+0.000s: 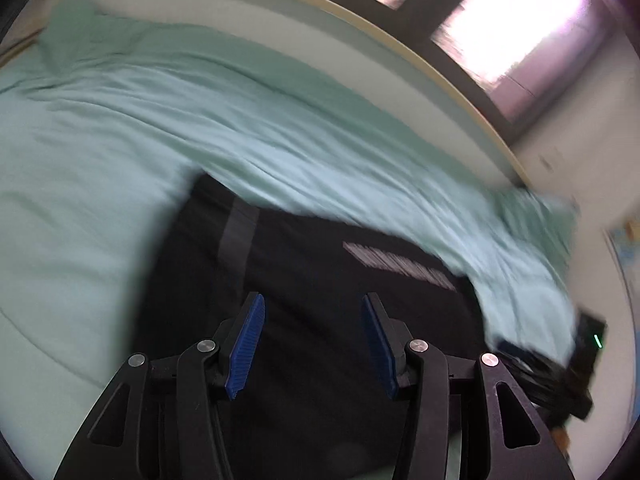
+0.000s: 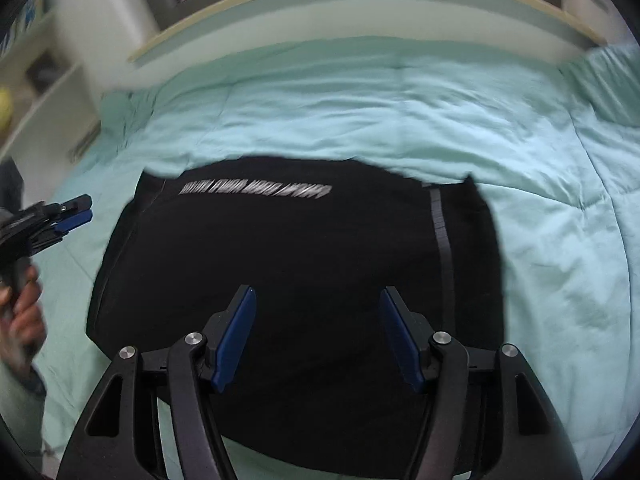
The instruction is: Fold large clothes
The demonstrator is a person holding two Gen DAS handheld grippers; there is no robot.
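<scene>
A black garment (image 2: 288, 264) with white lettering (image 2: 256, 190) and a grey stripe (image 2: 440, 224) lies folded into a rough rectangle on the mint green bedspread (image 2: 400, 112). My right gripper (image 2: 316, 296) is open and empty, held above the garment's near half. My left gripper (image 1: 312, 304) is open and empty above the same garment (image 1: 320, 320). The left gripper also shows at the left edge of the right wrist view (image 2: 76, 210), held in a hand beside the garment, its jaws seen edge-on. Both views are motion blurred.
The bedspread (image 1: 120, 160) is wrinkled around the garment. A white headboard with a tan rim (image 2: 360, 4) runs along the far side. White shelves (image 2: 44, 92) stand at the left. A bright window (image 1: 516, 20) is behind the bed. A dark device with a green light (image 1: 592, 340) sits at the right.
</scene>
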